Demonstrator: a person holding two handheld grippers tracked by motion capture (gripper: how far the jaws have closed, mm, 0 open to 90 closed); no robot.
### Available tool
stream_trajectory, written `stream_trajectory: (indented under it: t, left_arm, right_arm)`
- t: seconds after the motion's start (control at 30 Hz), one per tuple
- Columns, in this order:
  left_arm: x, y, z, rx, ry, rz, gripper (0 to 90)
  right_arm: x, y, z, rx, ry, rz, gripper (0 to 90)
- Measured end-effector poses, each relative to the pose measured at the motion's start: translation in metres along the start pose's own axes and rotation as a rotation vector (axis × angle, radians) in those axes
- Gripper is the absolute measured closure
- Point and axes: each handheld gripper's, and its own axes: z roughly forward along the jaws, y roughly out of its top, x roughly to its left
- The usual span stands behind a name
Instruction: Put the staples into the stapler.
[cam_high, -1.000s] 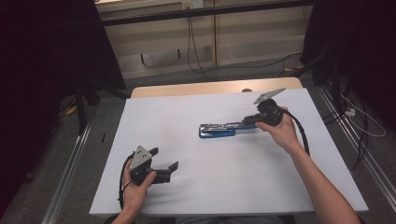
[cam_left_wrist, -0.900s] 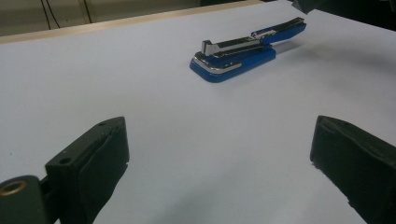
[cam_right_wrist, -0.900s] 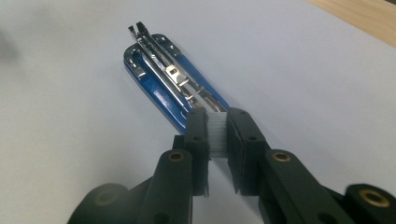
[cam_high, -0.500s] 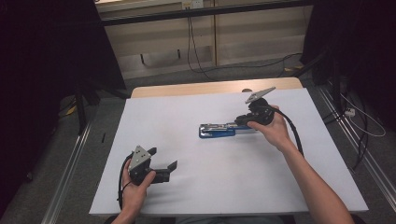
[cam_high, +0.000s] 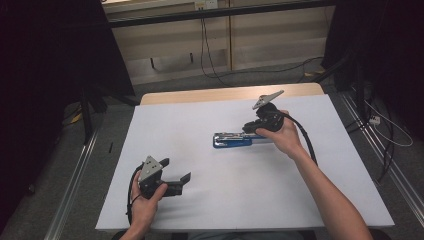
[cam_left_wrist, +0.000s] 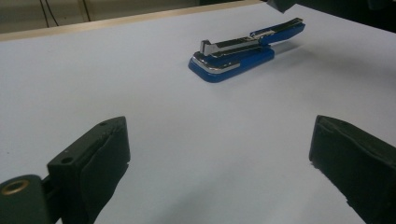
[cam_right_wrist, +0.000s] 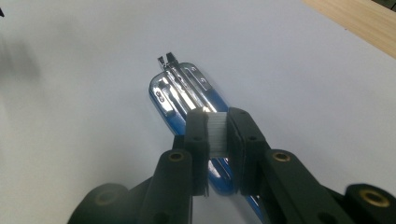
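My right gripper (cam_right_wrist: 217, 133) pinches a white staple strip (cam_right_wrist: 218, 131) just above the blue stapler (cam_high: 232, 140), mid-tabletop (cam_high: 200, 210), long axis parallel to the far edge, open magazine facing my fingers. Left gripper (cam_high: 176, 172) wide, empty, near edge, farther off.

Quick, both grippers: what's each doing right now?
Left gripper: open, holding nothing.
Right gripper: shut on a small white piece above the blue stapler.

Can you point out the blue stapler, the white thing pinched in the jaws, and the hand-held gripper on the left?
Blue stapler (cam_left_wrist: 232, 55), left gripper view, base.
White strip (cam_right_wrist: 217, 131), right gripper view, its middle.
Left hand-held gripper (cam_high: 176, 171), high view, between fingertips.
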Motion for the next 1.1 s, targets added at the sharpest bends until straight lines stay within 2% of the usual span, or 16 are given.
stream_trajectory:
  t: [0.17, 0.47, 0.57, 0.67, 0.87, 1.1]
  left_arm:
    - [0.002, 0.0, -0.001, -0.005, -0.004, -0.019, 6.3]
    - [0.001, 0.0, -0.001, -0.003, -0.006, 0.0, 6.3]
    - [0.001, 0.0, 0.0, -0.005, -0.007, -0.009, 6.2]
    - [0.0, -0.001, 0.003, 0.003, -0.014, -0.02, 6.2]
    - [0.0, -0.001, 0.002, 0.002, -0.01, -0.004, 5.7]
    - [0.0, 0.0, 0.0, -0.007, -0.014, 0.004, 5.7]
  right_arm:
    - [0.003, 0.007, 0.009, 0.013, 0.007, -0.015, 79.3]
    - [0.005, 0.012, 0.02, 0.024, 0.029, -0.024, 79.3]
    - [0.006, 0.014, 0.023, 0.03, 0.038, -0.027, 79.3]
    - [0.007, 0.021, 0.024, 0.032, 0.04, -0.043, 79.3]
    - [0.011, 0.024, 0.033, 0.041, 0.043, -0.079, 79.3]
    - [0.01, 0.026, 0.041, 0.031, 0.059, -0.058, 79.3]
